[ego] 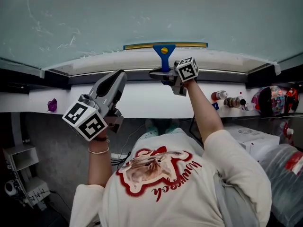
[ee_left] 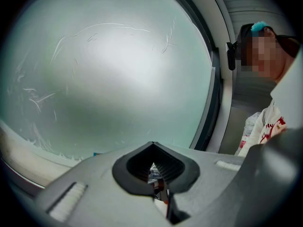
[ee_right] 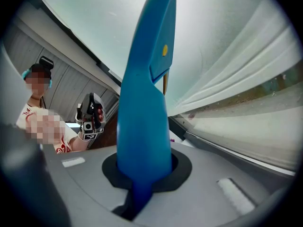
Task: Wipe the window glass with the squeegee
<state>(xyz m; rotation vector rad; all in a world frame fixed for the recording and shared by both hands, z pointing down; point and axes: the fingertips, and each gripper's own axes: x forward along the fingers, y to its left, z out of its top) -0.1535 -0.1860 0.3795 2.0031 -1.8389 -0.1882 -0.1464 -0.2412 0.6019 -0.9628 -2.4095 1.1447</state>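
In the head view the squeegee [ego: 164,56] stands at the foot of the window glass [ego: 142,13]. Its blue handle runs from the right gripper [ego: 164,74] up toward the pane, and its long blade bar lies crosswise, level with the bottom edge of the glass. The bar is thin and dark with a yellow strip, and the handle widens into a triangle with a yellow dot where it meets the bar. The right gripper's jaws are closed on the lower end of the handle, which they hide. The left gripper [ego: 120,75] hangs apart, lower and to the left over the white sill [ego: 142,100], with small bottles [ego: 229,99] along the sill's right end. In the left gripper view the dark pads meet with only a thin slit between them and nothing held. The pale, streaked glass fills most of the picture, a dark frame [ee_left: 215,103] runs down its right side, and the squeegee is out of sight. In the right gripper view the blue handle rises straight from between the clamped jaws, tapering upward against the glass, the yellow dot on its face. Its top and the blade are cut off by the picture's upper edge, and a thin yellow line behind the handle is hard to make out.
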